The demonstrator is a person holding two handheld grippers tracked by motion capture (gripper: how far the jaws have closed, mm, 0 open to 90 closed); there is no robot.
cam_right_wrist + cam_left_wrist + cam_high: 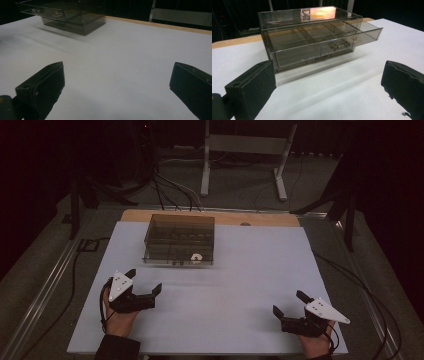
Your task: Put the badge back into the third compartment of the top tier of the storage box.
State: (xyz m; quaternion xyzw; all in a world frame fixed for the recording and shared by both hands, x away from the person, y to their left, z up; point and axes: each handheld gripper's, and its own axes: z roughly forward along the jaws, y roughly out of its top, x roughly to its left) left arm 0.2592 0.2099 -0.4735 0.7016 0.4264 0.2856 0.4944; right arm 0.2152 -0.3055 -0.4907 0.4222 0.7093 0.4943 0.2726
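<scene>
While your left gripper point(145, 281) rests at the lower left of the high view, its jaws stand released with nothing between them. Your right gripper point(289, 303), lower right, is likewise spread and empty. Between them, toward the upper centre, the smoky plastic box point(180, 239) sits on the white table point(240, 290), one drawer point(364, 31) pulled out.

The high view looks down and forward over the whole table point(240, 330), while both low gripper views face the drawer box point(312, 37) it also shows.
</scene>
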